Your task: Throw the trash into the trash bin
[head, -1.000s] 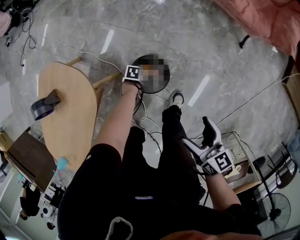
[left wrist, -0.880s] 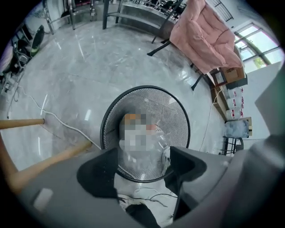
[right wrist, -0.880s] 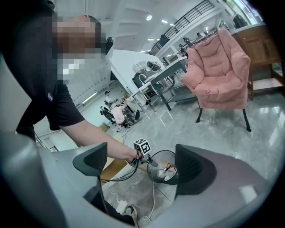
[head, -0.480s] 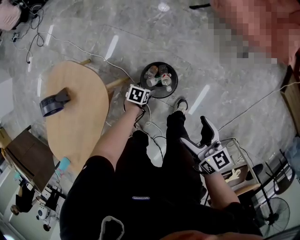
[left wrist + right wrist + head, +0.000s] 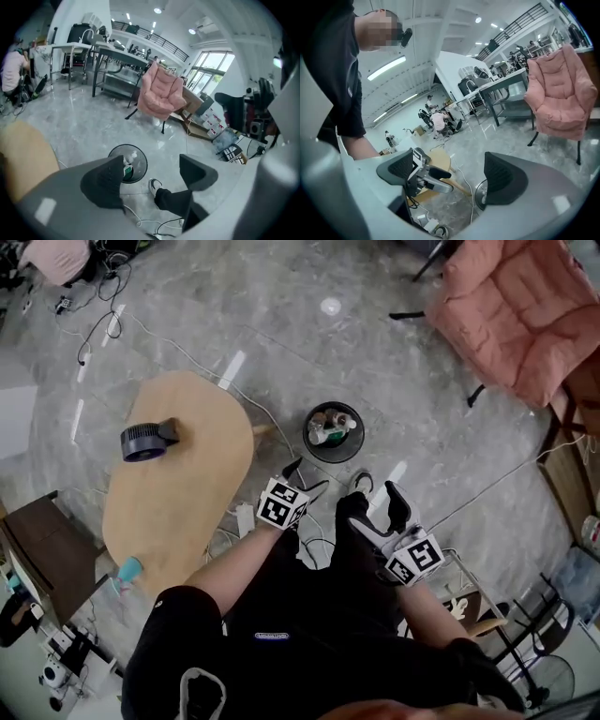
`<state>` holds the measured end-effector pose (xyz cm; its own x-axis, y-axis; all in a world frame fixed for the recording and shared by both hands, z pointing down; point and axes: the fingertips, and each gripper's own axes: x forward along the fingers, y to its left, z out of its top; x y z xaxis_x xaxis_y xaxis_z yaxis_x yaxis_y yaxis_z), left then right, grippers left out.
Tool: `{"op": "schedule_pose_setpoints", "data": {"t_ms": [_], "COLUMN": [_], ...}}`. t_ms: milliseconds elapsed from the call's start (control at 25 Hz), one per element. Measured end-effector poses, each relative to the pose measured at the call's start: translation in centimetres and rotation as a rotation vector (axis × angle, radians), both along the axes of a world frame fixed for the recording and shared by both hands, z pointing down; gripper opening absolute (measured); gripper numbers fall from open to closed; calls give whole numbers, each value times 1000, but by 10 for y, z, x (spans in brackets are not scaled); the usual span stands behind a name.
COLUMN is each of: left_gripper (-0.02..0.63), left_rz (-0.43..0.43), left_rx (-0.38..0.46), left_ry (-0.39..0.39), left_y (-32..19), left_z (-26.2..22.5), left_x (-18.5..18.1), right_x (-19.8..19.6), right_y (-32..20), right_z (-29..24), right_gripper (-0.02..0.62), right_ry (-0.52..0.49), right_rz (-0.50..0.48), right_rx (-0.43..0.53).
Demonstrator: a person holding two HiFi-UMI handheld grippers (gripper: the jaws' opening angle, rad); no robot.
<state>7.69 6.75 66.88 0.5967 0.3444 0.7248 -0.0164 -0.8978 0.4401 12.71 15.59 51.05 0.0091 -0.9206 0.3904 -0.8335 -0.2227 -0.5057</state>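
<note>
- Left gripper (image 5: 150, 176) hangs over the grey floor, jaws spread wide and nothing between the pads, only floor showing through the gap.
- Straight past that left jaw sits the trash bin (image 5: 333, 459), a dark round bin standing upright on the floor.
- And there is the trash (image 5: 330, 424), inside the bin: bottles and crumpled bits heaped together, a flash of green label among them in the left gripper view.
- From the head view, the left gripper is clear of the bin, on the person's side of it, between the bin and the person's legs.
- Right gripper (image 5: 450, 173) hangs off to the person's right, jaws likewise released and holding nothing.
- Through its open jaws it looks across at the left gripper, with the wooden table (image 5: 178, 493) behind that.
- The bin's rim just peeks out beside the right gripper's right jaw.
- One shoe (image 5: 359, 484) is planted on the floor near the bin, on the side nearer the person, a black trouser leg running back from it.
- On the table lies a dark round device (image 5: 145, 440) near the far end, and a small teal item (image 5: 128, 568) sits at the near edge.
- A pink chair (image 5: 516, 315) stands well apart from the bin, up at the right of the head view.
- White cables trail across the floor between table and bin.
</note>
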Motion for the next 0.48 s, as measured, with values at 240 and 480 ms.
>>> {"op": "schedule_pose_setpoints", "data": {"t_ms": [240,480], "left_gripper": [374,333], "left_rz": [-41,-152], "left_rx": [58,197], "left_ry": [104,317], "left_y": [-19,-72], "left_z": [-135,-262], "left_x": [-69,-96], "right_x": [-47,-68], "right_y": [-16,-60], "right_z": [-73,-160], "right_gripper": [500,486], "right_ry": [40,147], "right_rz": [-36,-62], "right_rx": [2,77]}}
